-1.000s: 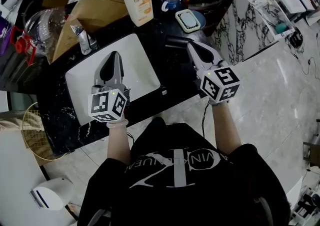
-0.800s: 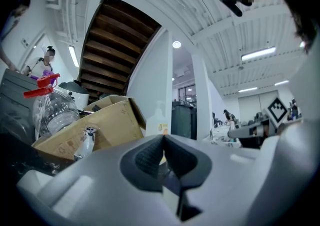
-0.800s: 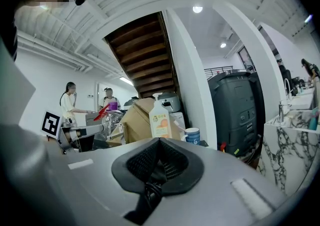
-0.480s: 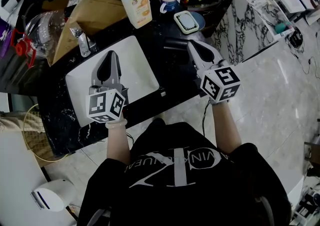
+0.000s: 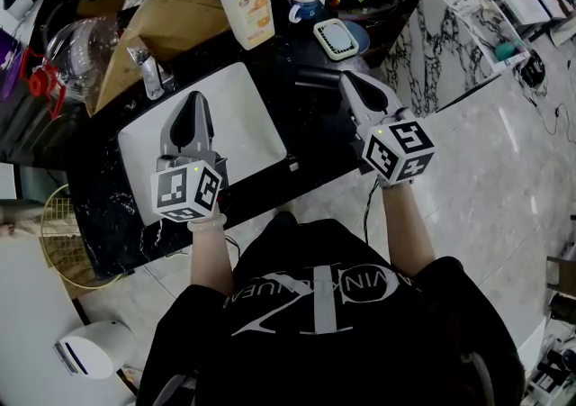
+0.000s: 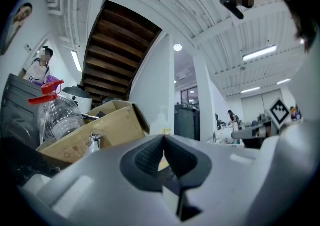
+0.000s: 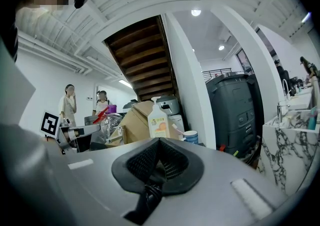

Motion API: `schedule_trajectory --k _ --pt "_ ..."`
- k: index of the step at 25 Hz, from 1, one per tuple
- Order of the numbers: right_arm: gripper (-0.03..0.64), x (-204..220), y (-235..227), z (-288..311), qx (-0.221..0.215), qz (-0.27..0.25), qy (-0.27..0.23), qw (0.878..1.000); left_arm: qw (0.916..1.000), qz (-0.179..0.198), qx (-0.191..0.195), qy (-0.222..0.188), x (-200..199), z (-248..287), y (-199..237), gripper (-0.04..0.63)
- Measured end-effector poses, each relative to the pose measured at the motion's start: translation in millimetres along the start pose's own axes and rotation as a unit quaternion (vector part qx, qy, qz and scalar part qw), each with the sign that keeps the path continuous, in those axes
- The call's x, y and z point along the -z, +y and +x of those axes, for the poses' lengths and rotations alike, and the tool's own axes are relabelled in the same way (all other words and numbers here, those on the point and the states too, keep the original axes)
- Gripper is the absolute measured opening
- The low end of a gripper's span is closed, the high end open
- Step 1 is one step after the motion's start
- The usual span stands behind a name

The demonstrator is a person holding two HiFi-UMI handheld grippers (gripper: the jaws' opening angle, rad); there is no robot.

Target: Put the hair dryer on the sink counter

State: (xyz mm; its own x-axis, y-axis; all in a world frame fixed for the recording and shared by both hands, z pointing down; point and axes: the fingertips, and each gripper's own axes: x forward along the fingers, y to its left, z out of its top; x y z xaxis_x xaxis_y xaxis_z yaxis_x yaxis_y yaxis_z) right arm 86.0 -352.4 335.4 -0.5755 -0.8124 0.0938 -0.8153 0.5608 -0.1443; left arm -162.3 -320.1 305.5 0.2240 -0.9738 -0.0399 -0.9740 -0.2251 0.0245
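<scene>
1. On the black surface [image 5: 310, 148], R of the basin: the hair dryer [image 5: 315, 79] lies as a dark shape, black on black, outline hard to read. The task looks about done. Main risk is the near front edge, since any pull toward the person could slide the dryer off to the floor.
2. Sink [image 5: 252, 103]: white basin just L of the dryer. A sideways nudge could tip the dryer over the rim; elec. appliance in a possibly wet basin is the worst outcome.
3. Right hand-held gripper [image 5: 348, 83]: jaws pressed together, no dryer part seen btwn them. The tip is just beside the dryer; contact can't be told. If it snags on withdrawal, the dryer shifts.
4. Left hand-held gripper [image 5: 200, 100]: jaws pressed together, empty, over the basin. Low risk unless it swings R.
5. Soap bottle [image 5: 246, 1], soap dish [image 5: 335, 37]: both stand behind the dryer. A forward shove could knock them.
6. Thin cable [image 5: 366, 211]: hangs below the front edge. Can't tell whose it is; if it is the dryer's, a tug drags the dryer.
</scene>
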Motion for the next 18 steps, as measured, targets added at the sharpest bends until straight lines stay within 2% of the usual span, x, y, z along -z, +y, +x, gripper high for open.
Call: schedule_trajectory --k 18 --pt "0.003 12.8 9.7 -4.2 0.005 0.014 0.011 1.0 0.9999 0.002 -0.011 -0.003 2.7 -16.0 8.4 0.0"
